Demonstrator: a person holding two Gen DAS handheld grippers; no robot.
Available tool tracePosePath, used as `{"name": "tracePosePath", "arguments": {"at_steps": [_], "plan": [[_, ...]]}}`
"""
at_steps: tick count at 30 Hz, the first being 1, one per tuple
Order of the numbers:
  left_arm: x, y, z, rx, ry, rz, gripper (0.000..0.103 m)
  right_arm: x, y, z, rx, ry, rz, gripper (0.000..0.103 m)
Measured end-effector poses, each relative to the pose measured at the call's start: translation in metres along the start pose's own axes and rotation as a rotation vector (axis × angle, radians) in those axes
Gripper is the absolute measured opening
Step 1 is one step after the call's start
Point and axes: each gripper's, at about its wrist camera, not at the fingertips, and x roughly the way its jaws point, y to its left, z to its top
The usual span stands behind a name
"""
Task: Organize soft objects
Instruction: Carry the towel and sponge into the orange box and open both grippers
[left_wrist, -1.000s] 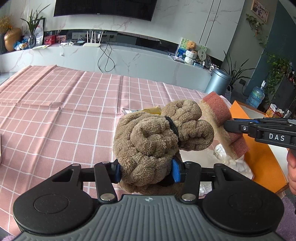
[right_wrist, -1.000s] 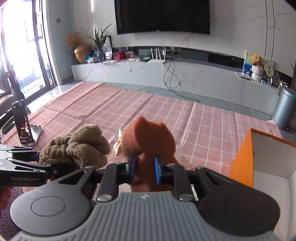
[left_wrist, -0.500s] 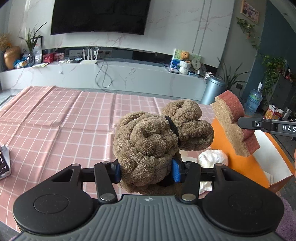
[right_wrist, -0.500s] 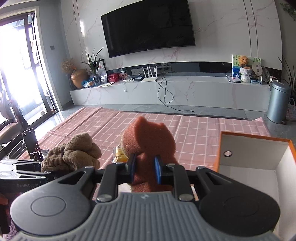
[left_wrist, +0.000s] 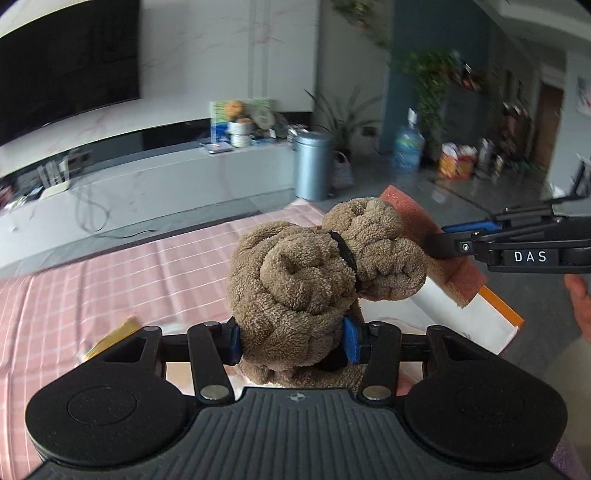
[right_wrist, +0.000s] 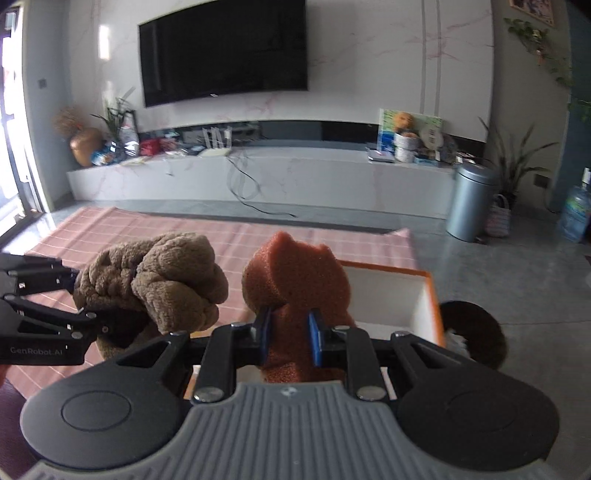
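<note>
My left gripper (left_wrist: 291, 341) is shut on a rolled brown towel (left_wrist: 314, 273) bound with a black band, held in the air. The towel also shows in the right wrist view (right_wrist: 155, 280). My right gripper (right_wrist: 288, 339) is shut on a red-orange sponge (right_wrist: 295, 273); the sponge shows in the left wrist view (left_wrist: 436, 243) just right of the towel. Both are held over the near edge of an open orange box with white inside (right_wrist: 402, 295), which also shows in the left wrist view (left_wrist: 480, 314).
A pink checked tablecloth (left_wrist: 110, 280) covers the table (right_wrist: 147, 229). A yellow wrapper (left_wrist: 110, 336) lies on it at left. A dark round mat (right_wrist: 476, 332) lies on the floor beyond the box. A grey bin (right_wrist: 469, 203) stands farther back.
Both grippers have swung right and moved toward the orange box with their loads. The towel and sponge are now closer together, above the box's edge.
</note>
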Motion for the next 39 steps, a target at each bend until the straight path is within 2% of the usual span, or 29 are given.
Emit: {"name": "tracePosePath", "arguments": {"at_steps": [5, 9, 12, 15, 23, 29, 31, 36, 39], "plan": [[0.052, -0.044, 0.021, 0.194, 0.096, -0.009, 0.057, 0.016, -0.042, -0.008, 0.049, 0.089, -0.048, 0.020], [0.088, -0.066, 0.029, 0.293, 0.184, 0.006, 0.057, 0.040, -0.062, -0.015, 0.102, 0.158, -0.060, 0.020], [0.110, -0.074, 0.029, 0.326, 0.250, 0.007, 0.057, 0.058, -0.072, -0.020, 0.141, 0.220, -0.066, 0.020], [0.128, -0.078, 0.025, 0.369, 0.304, 0.011, 0.057, 0.075, -0.073, -0.021, 0.128, 0.269, -0.082, 0.020], [0.161, -0.092, 0.018, 0.494, 0.404, 0.047, 0.060, 0.103, -0.067, -0.031, 0.043, 0.322, -0.086, 0.017], [0.174, -0.102, 0.009, 0.565, 0.444, 0.074, 0.065, 0.118, -0.062, -0.039, 0.011, 0.370, -0.057, 0.015], [0.176, -0.101, 0.007, 0.564, 0.453, 0.076, 0.071, 0.119, -0.061, -0.041, 0.010, 0.382, -0.047, 0.015], [0.179, -0.098, 0.004, 0.584, 0.444, 0.089, 0.082, 0.121, -0.062, -0.045, 0.020, 0.400, -0.032, 0.018], [0.175, -0.097, 0.005, 0.593, 0.428, 0.096, 0.085, 0.121, -0.060, -0.046, 0.011, 0.402, -0.035, 0.022]]}}
